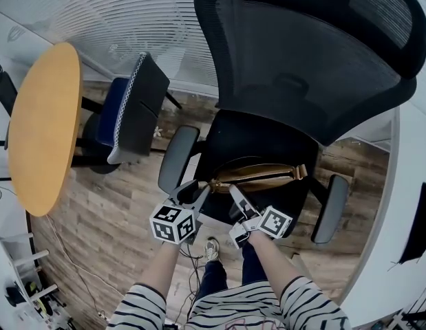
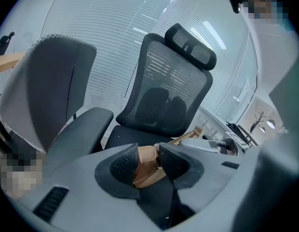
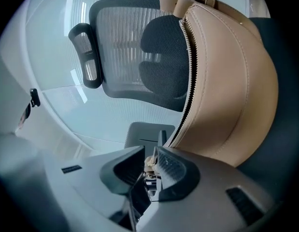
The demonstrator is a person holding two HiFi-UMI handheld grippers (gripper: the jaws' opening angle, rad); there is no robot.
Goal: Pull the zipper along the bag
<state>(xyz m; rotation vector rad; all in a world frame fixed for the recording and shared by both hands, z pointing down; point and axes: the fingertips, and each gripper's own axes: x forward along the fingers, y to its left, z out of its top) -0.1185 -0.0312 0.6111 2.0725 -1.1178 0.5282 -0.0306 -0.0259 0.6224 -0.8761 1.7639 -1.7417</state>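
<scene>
A tan leather bag [image 1: 257, 176] lies on the seat of a black mesh office chair [image 1: 309, 53], with its zipper along the top. My left gripper [image 1: 192, 194] is at the bag's left end. In the left gripper view the tan end [image 2: 145, 166] fills the gap between the pads of the left gripper [image 2: 149, 162]. My right gripper [image 1: 235, 191] is just to the right, at the zipper's start. In the right gripper view the bag [image 3: 226, 81] and its zipper teeth [image 3: 190, 71] stretch away, and the right gripper [image 3: 150, 167] has the small zipper pull [image 3: 150, 160] pinched between narrow jaws.
The chair's grey armrests [image 1: 177, 158] [image 1: 331, 208] flank the bag. A second chair with a blue seat [image 1: 130, 108] and a round wooden table [image 1: 44, 126] stand to the left. Wood floor, cables and the person's shoe [image 1: 211, 249] lie below.
</scene>
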